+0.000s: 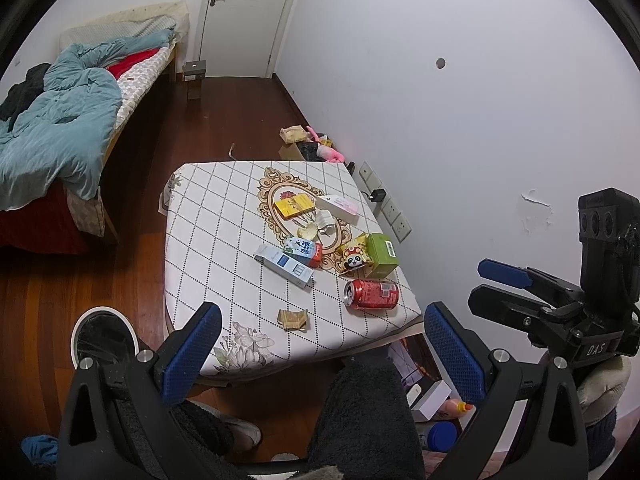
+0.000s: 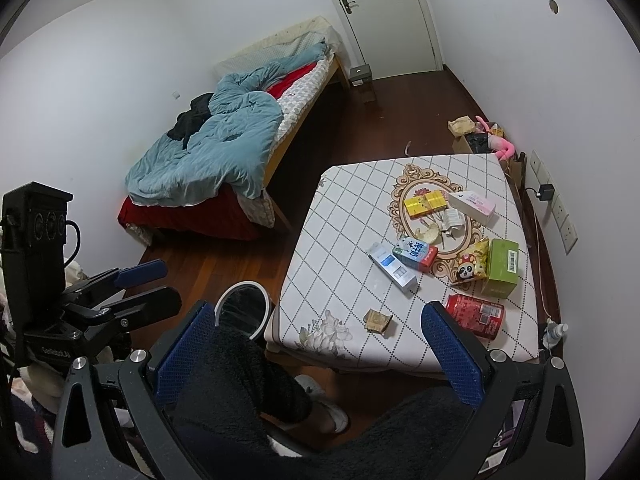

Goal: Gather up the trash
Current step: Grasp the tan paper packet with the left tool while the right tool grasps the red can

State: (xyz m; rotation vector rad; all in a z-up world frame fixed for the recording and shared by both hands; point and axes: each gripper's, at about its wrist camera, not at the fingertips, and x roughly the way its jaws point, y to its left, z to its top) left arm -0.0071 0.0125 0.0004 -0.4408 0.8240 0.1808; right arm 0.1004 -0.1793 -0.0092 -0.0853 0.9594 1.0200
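On the table (image 2: 340, 240), a can (image 2: 476, 315) is laid on its side at the near right corner, with a crumpled wrapper (image 2: 378, 321) to its left. Behind them, cartons and boxes are clustered around a snack bag (image 2: 474, 264). A bin (image 2: 242, 312) is placed on the floor left of the table, and a bed (image 2: 224, 152) is set further left.

White walls (image 1: 420, 120), dark wood floor (image 1: 224, 120), bed (image 2: 224, 152), closed door (image 1: 244, 12)

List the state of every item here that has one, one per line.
left tool: open, empty
right tool: open, empty
red can: lying on its side
green box: closed
door: shut
trash bin: open top
bed: unmade
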